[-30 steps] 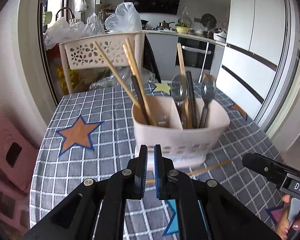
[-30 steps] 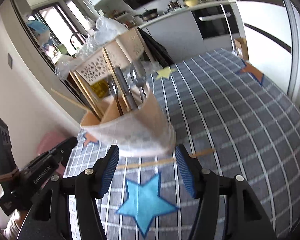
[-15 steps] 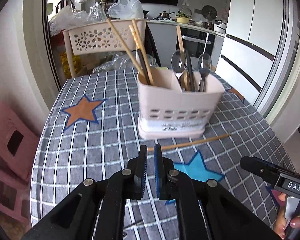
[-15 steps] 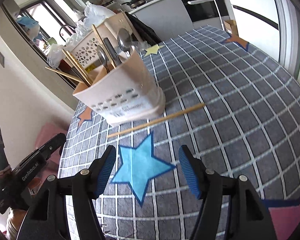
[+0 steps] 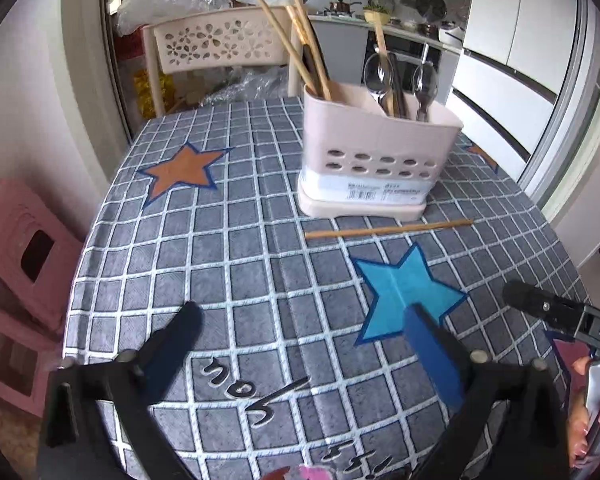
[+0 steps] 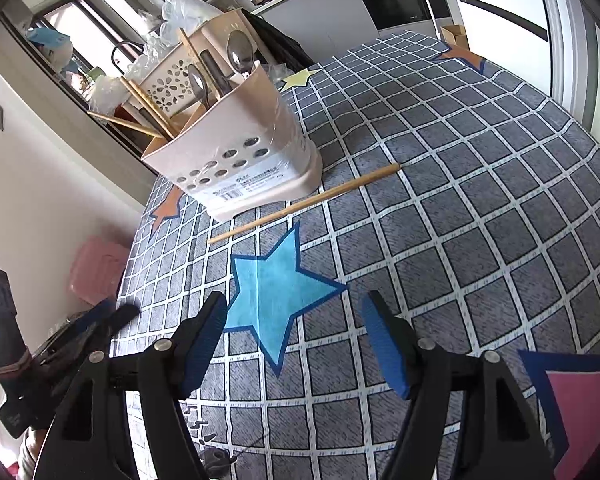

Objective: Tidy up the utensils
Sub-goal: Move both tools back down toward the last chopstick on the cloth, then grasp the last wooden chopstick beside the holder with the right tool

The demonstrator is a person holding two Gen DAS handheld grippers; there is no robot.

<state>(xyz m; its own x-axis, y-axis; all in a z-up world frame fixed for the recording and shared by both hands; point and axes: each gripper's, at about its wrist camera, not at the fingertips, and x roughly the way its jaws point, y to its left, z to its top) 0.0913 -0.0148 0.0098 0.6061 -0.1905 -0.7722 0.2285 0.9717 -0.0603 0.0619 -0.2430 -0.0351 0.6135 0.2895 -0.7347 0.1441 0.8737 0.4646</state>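
Both grippers hovering over tablecloth [image 5: 236, 208], jaws just been opening, nothing btwn: left gripper [image 5: 300, 332] wide, right gripper [image 6: 294, 316] apart. Chopstick [image 5: 388, 229] lying just near of utensil caddy [image 5: 376, 164].

grey checked tablecloth [image 5: 240, 248], beige utensil caddy [image 5: 376, 160]

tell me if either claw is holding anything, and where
Nothing is held. The left claw and right claw have just been opening, both empty; the chopstick lies loose.

I note a white fridge [image 5: 540, 40], an oven [image 6: 404, 0] under the counter, pink stools [image 5: 16, 272] by the pale wall, daylight through the window [image 6: 96, 32].
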